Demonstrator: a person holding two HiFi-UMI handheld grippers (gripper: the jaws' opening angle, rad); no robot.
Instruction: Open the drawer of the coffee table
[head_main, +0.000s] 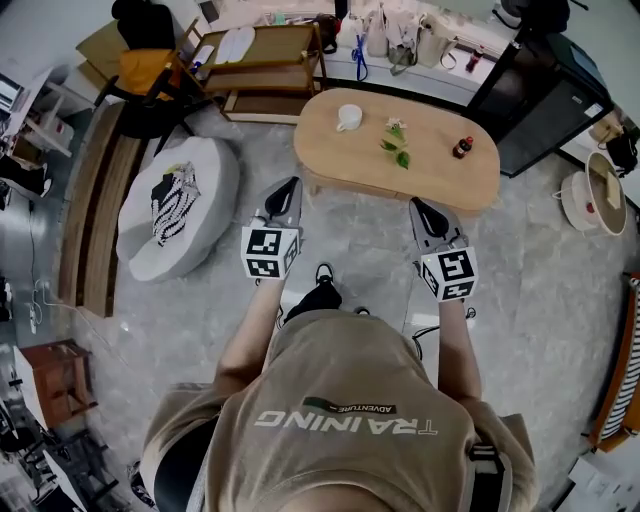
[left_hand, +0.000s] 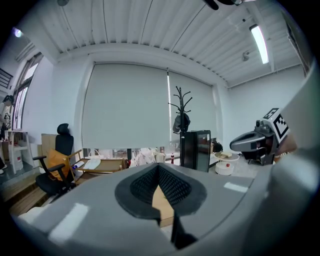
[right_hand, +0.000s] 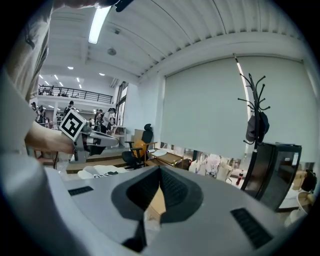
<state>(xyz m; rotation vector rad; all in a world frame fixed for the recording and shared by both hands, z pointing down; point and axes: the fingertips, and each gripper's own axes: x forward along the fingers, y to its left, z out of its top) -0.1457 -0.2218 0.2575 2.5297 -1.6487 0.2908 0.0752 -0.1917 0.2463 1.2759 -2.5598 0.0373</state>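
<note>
An oval light-wood coffee table (head_main: 440, 172) stands in front of me, bearing a white cup (head_main: 348, 117), a green sprig (head_main: 397, 143) and a small dark bottle (head_main: 462, 148). Its near side faces me; I cannot make out a drawer front on it. My left gripper (head_main: 291, 186) is shut and empty, its tip just short of the table's near left edge. Held level with it, my right gripper (head_main: 419, 206) is shut too, short of the near right edge. In each gripper view the ribbed pads meet, left gripper (left_hand: 159, 169) and right gripper (right_hand: 160, 172), with a tan sliver of table behind.
A white pouf (head_main: 200, 215) with a black-and-white cloth lies to the left of the table. A wooden rack (head_main: 265, 60) and an office chair (head_main: 140, 70) stand behind it. A black cabinet (head_main: 540, 100) is at the far right, a round white stool (head_main: 590, 195) beside it.
</note>
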